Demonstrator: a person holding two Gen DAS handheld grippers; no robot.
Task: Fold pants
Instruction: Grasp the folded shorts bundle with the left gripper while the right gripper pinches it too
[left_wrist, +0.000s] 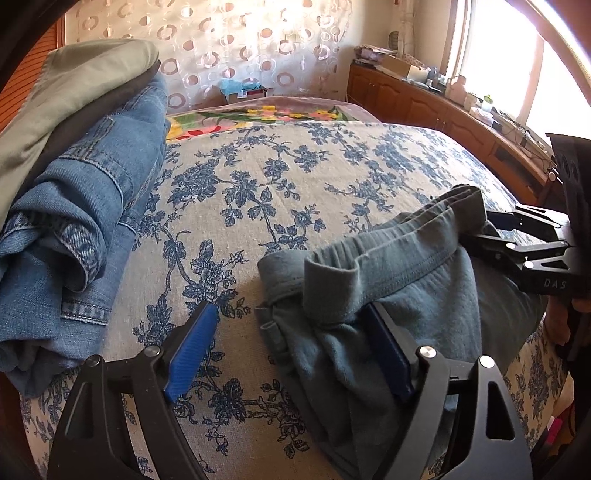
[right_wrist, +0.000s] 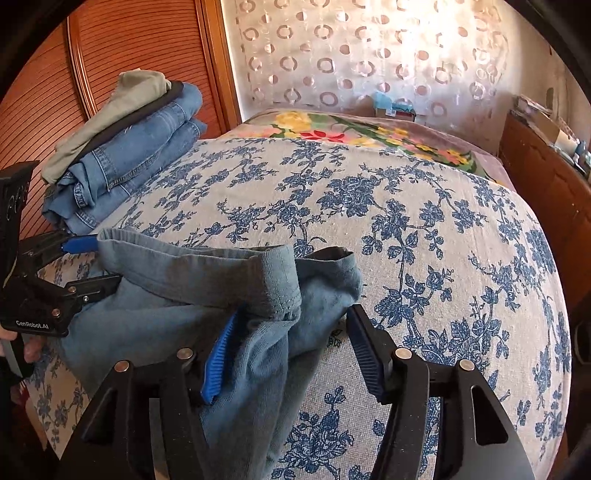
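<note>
Where the bedspread (left_wrist: 280, 177) meets the near edge of the bed, grey-blue pants (left_wrist: 399, 280) lie bunched in a loose heap, waistband uppermost and partly turned over. Both grippers flank this heap.

Left gripper (left_wrist: 291, 354): jaws spread wide. Its left pad (left_wrist: 192, 354) lies on bare bedspread; its right pad sits against the pants' fabric, partly covered by a fold. Nothing is pinched.

Right gripper (right_wrist: 288, 350): jaws apart. The left pad (right_wrist: 218, 362) lies against a hanging fold of the pants, while the right pad stands just beside the cloth over the bedspread; the pads do not press together on the fabric. Seen from the left wrist, this gripper lies at the far end of the waistband, one finger under the cloth edge.

At the left of the bed, well apart from the pants, stands a stack of clothes (right_wrist: 122, 155): folded jeans (left_wrist: 77, 221) below, a dark layer between, and an olive garment (left_wrist: 70, 85) on top. A flowered blanket (right_wrist: 362, 136) covers the far end of the bed, before a curtain (right_wrist: 369, 55) patterned with rings. A wooden cabinet (left_wrist: 424, 99) runs along the right wall beneath a bright window.
</note>
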